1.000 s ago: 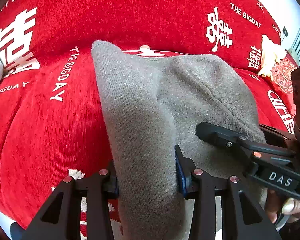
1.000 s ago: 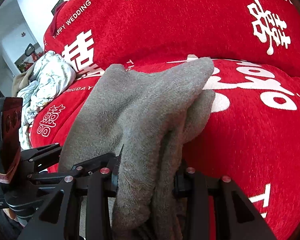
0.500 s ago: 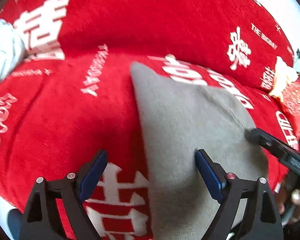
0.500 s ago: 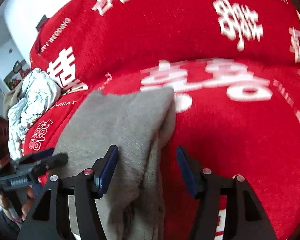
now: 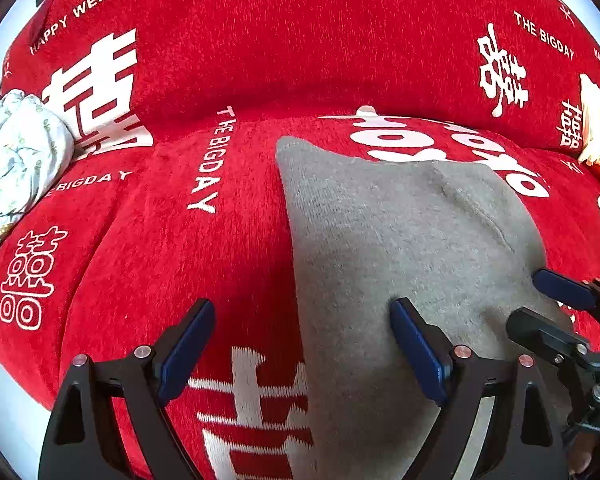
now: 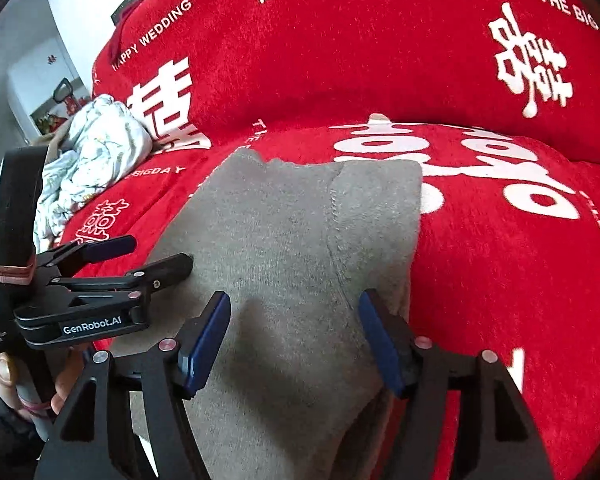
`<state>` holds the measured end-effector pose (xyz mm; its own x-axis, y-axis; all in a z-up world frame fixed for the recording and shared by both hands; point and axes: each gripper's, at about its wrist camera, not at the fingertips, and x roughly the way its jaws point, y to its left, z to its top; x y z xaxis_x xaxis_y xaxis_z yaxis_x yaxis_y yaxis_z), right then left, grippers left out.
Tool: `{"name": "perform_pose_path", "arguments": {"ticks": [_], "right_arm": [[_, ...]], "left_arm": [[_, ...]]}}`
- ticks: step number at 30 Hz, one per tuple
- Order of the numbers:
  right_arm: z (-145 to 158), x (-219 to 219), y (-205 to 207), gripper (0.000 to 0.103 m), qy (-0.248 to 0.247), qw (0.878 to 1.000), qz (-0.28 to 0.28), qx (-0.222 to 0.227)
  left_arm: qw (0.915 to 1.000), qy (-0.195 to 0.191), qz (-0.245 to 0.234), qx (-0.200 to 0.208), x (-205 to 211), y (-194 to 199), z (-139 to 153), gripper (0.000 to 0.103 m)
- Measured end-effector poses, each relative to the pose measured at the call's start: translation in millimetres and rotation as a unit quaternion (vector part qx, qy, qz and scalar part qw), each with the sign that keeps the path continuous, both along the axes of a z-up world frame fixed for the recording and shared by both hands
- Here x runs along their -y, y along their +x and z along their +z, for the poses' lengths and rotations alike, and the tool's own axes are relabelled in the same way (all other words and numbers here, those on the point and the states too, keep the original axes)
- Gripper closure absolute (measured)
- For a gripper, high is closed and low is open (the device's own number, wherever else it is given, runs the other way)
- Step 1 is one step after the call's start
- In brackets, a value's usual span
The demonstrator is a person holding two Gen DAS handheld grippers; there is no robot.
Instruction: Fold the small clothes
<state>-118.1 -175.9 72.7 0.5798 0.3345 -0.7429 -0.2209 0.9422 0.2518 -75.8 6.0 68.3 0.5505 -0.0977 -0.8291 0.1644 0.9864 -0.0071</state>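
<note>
A grey fuzzy knit garment (image 5: 400, 248) lies flat on the seat of a red sofa (image 5: 148, 248). It looks soft and woolly, with a stitched seam running down it, and its far edge is mostly straight with square corners. The sofa cover is plush red cloth with big white signs and words like "HAPPY WEDDING" on it.

The left hand-held gripper (image 5: 300, 344) has just been opening. Its jaws stand wide apart now, with blue pads, and the left edge of the garment lies between them with no pad pressing on it. The right hand-held gripper (image 6: 294, 338) has just been opening too. It stands over the near right part of the garment, and its pads do not squeeze the cloth.

Far to the left, a crumpled white flowery cloth (image 6: 92, 148) sits on the sofa.
</note>
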Motion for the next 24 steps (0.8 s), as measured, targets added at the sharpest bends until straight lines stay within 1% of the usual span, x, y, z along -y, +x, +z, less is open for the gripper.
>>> {"name": "perform_pose_path", "arguments": {"ticks": [2, 3, 6, 8, 9, 11, 13, 14, 16, 19, 22, 24], "right_arm": [[10.0, -2.2, -12.6, 0.028, -0.013, 1.000, -0.002, 0.010], [15.0, -3.8, -21.1, 0.028, -0.012, 1.000, 0.001, 0.020], [21.9, -8.0, -43.5, 0.027, 0.012, 0.999, 0.023, 0.041], [18.5, -13.9, -57.4, 0.024, 0.018, 0.998, 0.038, 0.047], [13.4, -15.8, -60.7, 0.024, 0.021, 0.998, 0.044, 0.043], [-3.2, -13.0, -61.1, 0.024, 0.030, 0.999, 0.037, 0.015], [-19.6, -1.0, -60.2, 0.024, 0.031, 0.999, 0.004, -0.012], [-21.9, 3.4, -62.6, 0.024, 0.033, 0.999, -0.004, -0.013], [-16.6, 6.2, -71.1, 0.024, 0.034, 0.999, -0.010, -0.002], [4.3, -3.0, -86.2, 0.023, -0.004, 0.999, -0.014, 0.035], [23.7, -14.8, -98.9, 0.020, -0.058, 0.996, -0.032, 0.061], [32.1, -21.1, -106.2, 0.020, -0.085, 0.993, -0.036, 0.074]], "left_arm": [[1.0000, -0.004, -0.002, 0.006, 0.6, -7.0, 4.7, 0.013], [0.9999, -0.004, -0.001, 0.013, 0.6, -11.4, 7.3, 0.013], [0.9997, 0.006, 0.001, 0.022, 2.0, -23.8, 9.3, 0.013], [0.9996, 0.016, 0.004, 0.024, 1.8, -30.4, 6.8, 0.013], [0.9995, 0.019, 0.005, 0.024, 0.9, -33.4, 5.3, 0.013], [0.9994, 0.021, 0.007, 0.026, -0.3, -38.7, 4.3, 0.013], [0.9993, 0.021, 0.008, 0.030, -1.5, -45.5, 6.9, 0.013], [0.9992, 0.021, 0.009, 0.032, -1.8, -48.7, 9.2, 0.013], [0.9985, 0.026, 0.008, 0.047, 0.8, -58.8, 16.3, 0.013], [0.9976, 0.027, 0.009, 0.064, 4.9, -72.8, 26.6, 0.013], [0.9974, 0.005, 0.001, 0.072, 5.0, -86.0, 37.3, 0.013], [0.9967, 0.002, 0.008, 0.080, 3.4, -91.9, 42.8, 0.013]]}}
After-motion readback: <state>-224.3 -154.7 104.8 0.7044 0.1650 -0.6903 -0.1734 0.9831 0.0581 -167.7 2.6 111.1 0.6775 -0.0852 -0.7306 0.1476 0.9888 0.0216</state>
